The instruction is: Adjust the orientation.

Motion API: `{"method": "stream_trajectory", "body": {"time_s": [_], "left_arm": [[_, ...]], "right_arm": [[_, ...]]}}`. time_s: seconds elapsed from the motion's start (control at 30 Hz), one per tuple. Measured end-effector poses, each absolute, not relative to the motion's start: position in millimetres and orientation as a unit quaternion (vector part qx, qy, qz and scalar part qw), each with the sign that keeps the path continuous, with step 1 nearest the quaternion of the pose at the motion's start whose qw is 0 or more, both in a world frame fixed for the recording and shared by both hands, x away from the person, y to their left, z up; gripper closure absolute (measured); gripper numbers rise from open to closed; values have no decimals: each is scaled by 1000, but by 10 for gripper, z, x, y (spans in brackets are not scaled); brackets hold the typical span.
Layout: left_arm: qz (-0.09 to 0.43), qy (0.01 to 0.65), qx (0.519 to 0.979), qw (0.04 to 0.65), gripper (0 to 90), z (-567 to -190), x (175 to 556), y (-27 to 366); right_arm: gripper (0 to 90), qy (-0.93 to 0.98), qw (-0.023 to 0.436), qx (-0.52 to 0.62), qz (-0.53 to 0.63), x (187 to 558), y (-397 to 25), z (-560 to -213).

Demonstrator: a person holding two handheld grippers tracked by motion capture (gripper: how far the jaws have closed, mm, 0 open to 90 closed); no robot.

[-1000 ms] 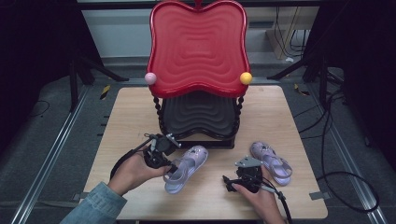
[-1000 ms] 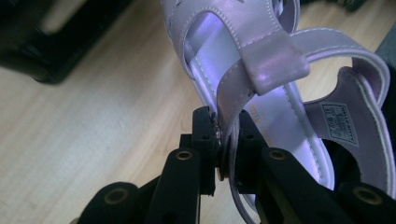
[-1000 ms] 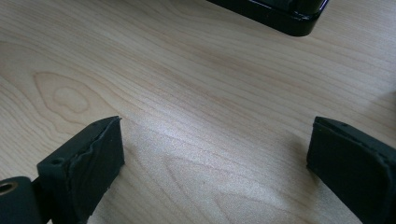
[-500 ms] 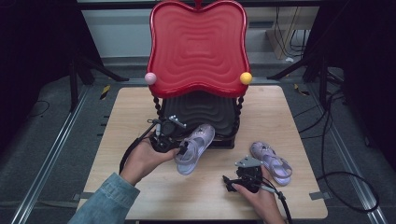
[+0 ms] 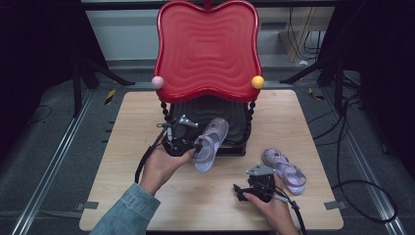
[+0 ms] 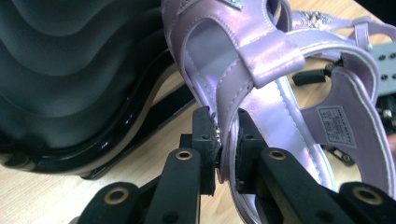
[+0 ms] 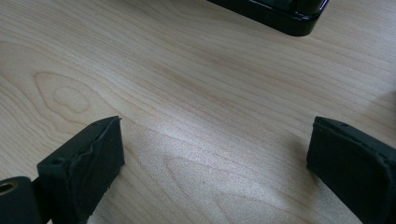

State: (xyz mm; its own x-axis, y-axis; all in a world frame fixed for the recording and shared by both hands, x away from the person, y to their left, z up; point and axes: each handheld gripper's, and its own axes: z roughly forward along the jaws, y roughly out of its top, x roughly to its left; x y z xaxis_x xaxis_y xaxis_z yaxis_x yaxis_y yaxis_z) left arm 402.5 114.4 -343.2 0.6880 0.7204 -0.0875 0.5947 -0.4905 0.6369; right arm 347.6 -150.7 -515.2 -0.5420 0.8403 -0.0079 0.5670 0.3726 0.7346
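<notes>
— Where's the sandal?

— My left gripper point(image 5: 195, 145) is clamped on the lifted sandal's point(image 5: 211, 142) side strap; its long axis runs toward one o'clock, toe over the black tray point(image 5: 235, 128).

— Your other tool?

— My right gripper point(image 5: 243, 190) gapes empty; the second sandal point(image 5: 285, 170) lies at its two o'clock.

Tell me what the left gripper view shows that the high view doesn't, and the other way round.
Left gripper view alone: its jaws pinching the sandal's side strap and the size label on the insole. High view alone: the red shelf back, the second sandal on the table, and the right gripper. Both: the held sandal, the left gripper and the black rack.
</notes>
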Motion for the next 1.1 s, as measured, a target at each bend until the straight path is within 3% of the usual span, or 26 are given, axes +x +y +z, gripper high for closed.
{"method": "stream_trajectory", "body": {"time_s": [0.4, 1.1], "left_arm": [[126, 401, 836, 352, 819, -3507, 4080, 1080], [229, 462, 757, 402, 819, -3551, 4188, 1238]], "right_arm": [[42, 805, 195, 436, 350, 3476, -1508, -5152], [42, 807, 194, 435, 350, 3474, -1513, -5150]]}}
